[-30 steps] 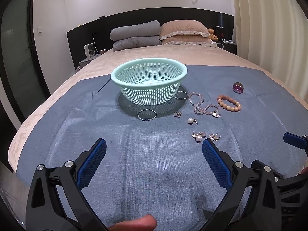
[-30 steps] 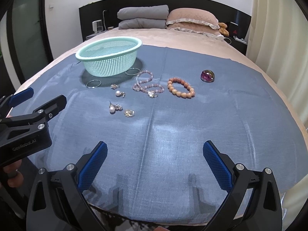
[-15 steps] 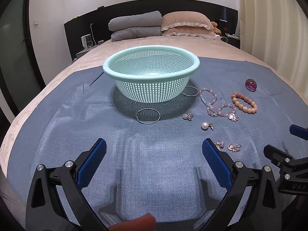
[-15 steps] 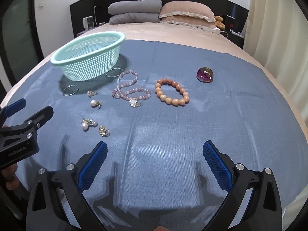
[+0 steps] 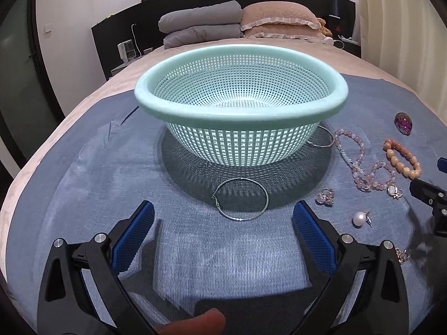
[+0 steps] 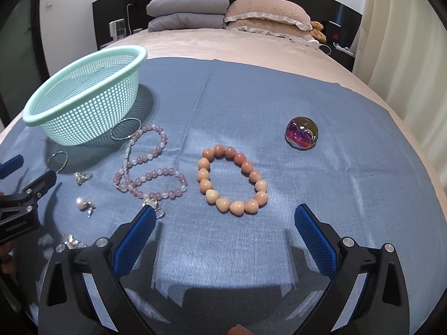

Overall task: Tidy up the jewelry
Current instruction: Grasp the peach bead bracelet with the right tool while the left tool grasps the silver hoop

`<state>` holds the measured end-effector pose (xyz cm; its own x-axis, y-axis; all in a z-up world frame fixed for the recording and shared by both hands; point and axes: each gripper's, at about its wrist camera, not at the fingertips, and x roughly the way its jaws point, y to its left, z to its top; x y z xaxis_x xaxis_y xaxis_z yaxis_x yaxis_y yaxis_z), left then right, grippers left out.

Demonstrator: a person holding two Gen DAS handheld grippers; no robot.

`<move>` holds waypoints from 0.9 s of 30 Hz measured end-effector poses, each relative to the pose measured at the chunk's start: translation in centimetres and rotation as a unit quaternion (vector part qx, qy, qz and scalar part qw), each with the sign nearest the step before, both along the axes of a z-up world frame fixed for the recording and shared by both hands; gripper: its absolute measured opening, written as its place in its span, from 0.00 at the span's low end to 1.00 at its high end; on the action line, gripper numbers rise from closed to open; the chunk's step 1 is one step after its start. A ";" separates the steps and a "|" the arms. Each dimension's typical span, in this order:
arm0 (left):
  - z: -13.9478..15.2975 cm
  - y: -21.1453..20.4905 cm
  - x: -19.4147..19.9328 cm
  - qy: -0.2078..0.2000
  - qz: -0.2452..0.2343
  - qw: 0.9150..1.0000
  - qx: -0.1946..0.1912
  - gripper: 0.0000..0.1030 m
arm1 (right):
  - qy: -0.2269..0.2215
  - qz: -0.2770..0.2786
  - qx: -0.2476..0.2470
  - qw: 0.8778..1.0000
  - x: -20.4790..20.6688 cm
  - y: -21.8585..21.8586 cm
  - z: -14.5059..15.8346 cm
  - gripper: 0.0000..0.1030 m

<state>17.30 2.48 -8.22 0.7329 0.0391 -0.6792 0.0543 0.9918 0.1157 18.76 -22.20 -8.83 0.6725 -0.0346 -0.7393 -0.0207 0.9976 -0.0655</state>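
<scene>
Left gripper (image 5: 223, 217) jaws wide, empty, hoop earring (image 5: 240, 198) just ahead. Right gripper (image 6: 225, 219) jaws wide, empty, facing peach bead bracelet (image 6: 232, 180). Pink bead strand (image 6: 148, 164), pearl earring (image 6: 83, 203), purple stone (image 6: 301, 132) lie loose on blue cloth (image 6: 307, 195). Mint basket (image 5: 241, 95) empty; sorting apparently not begun.

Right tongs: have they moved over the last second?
Yes. The right tongs have advanced toward the peach bead bracelet, now just ahead of the open tips; the headboard also looms nearer.
</scene>
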 end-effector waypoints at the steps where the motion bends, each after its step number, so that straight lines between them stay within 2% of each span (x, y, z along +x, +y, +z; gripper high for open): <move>1: -0.2 0.1 0.4 0.003 0.001 1.000 0.000 0.95 | 0.003 0.000 0.003 1.000 0.3 -0.1 -0.2 0.93; 7: -1.1 1.0 1.4 0.015 -0.003 1.000 -0.023 0.95 | 0.009 -0.007 0.010 1.000 1.3 -0.8 -1.0 0.92; 12: -1.5 0.7 1.3 0.015 -0.001 1.000 -0.017 0.96 | 0.026 -0.006 0.043 0.999 2.2 -1.5 -1.9 0.91; 15: -1.5 0.9 1.4 0.015 -0.002 1.000 -0.025 0.96 | 0.025 -0.003 0.040 0.999 2.3 -1.3 -2.0 0.91; 17: -1.5 0.9 1.4 0.014 -0.001 1.000 -0.022 0.96 | 0.023 0.006 0.042 0.999 2.1 -1.1 -2.0 0.79; 21: -1.5 0.7 1.3 0.014 -0.001 1.000 -0.020 0.96 | 0.020 0.021 0.043 0.999 1.8 -0.6 -1.8 0.64; 23: -1.5 0.7 1.6 0.014 -0.001 1.000 -0.019 0.96 | 0.017 0.022 0.044 0.999 1.7 -0.5 -1.7 0.49; 27: -1.5 1.0 1.7 0.014 -0.003 1.000 -0.023 0.95 | 0.015 0.019 0.048 0.999 1.6 -0.8 -1.6 0.31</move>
